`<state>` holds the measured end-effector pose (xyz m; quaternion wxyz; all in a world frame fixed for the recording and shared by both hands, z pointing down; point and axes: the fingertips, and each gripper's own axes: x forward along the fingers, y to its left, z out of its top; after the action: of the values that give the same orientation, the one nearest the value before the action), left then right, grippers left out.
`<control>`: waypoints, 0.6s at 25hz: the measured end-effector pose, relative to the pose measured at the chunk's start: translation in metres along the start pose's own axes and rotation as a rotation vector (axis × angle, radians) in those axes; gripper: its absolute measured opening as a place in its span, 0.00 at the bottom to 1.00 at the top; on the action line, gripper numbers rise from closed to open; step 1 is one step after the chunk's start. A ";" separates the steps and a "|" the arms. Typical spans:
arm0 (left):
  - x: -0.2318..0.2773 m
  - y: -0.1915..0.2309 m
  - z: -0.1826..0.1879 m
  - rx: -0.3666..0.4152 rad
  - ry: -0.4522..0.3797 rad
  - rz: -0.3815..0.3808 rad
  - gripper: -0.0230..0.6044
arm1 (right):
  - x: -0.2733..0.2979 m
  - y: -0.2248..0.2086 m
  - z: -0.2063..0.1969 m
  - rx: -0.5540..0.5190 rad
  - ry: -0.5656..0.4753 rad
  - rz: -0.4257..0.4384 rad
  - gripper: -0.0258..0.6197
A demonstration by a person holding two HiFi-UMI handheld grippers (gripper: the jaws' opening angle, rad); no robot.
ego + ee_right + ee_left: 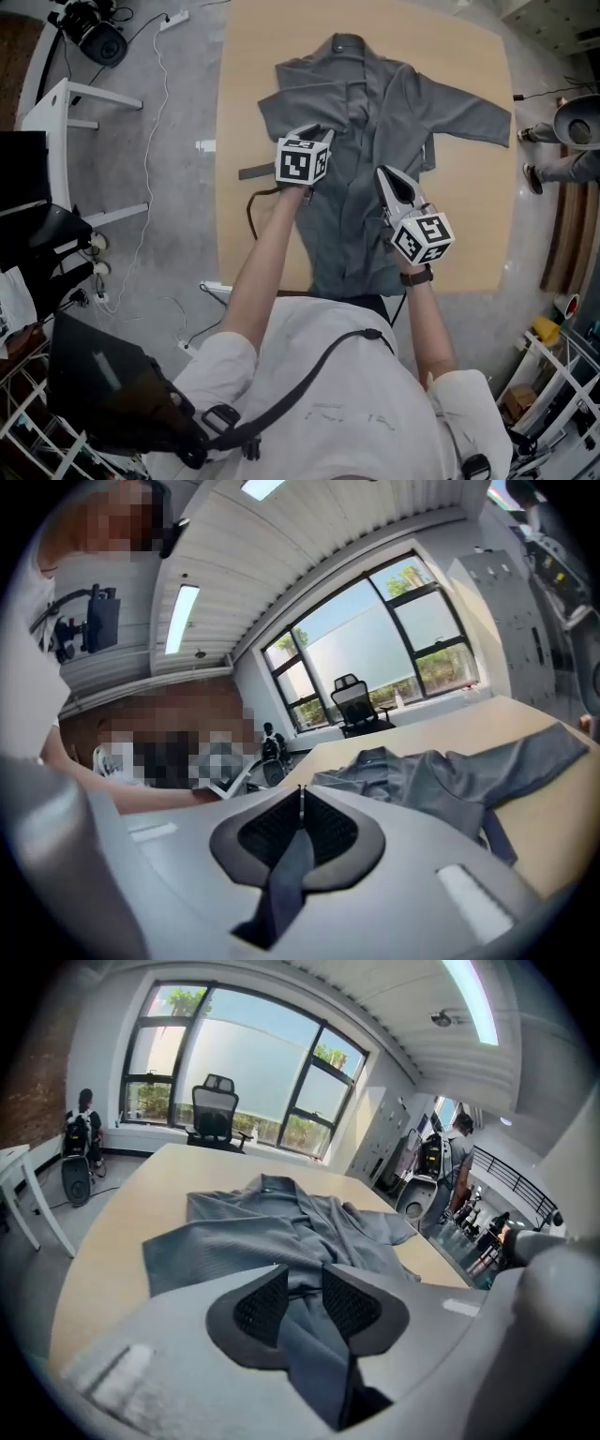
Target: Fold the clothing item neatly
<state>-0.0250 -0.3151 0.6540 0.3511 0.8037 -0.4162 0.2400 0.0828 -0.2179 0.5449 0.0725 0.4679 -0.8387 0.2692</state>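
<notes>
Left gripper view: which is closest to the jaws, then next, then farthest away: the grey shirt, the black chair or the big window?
1. Grey shirt: nearest, lying on the table, with a fold of it right between the jaws.
2. Black chair: past the table's far edge, left of middle.
3. Big window: farthest, behind the chair.

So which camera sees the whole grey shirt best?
The head view: it looks down on the grey shirt, collar and both sleeves, lying on the table. Both gripper views see it low and sideways, partly hidden behind their own jaws.
</notes>
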 end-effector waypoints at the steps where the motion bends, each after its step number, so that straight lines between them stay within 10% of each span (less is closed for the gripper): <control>1: -0.015 0.012 0.002 -0.015 -0.024 0.016 0.23 | 0.015 0.007 0.004 -0.041 0.015 0.033 0.06; 15: -0.133 0.126 -0.042 -0.147 -0.114 0.220 0.23 | 0.230 0.106 -0.074 -0.536 0.400 0.320 0.25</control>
<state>-0.2064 -0.2677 0.6364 0.3563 0.7377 -0.5373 0.2001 -0.1411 -0.3067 0.6531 0.3117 0.2335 -0.9112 0.1341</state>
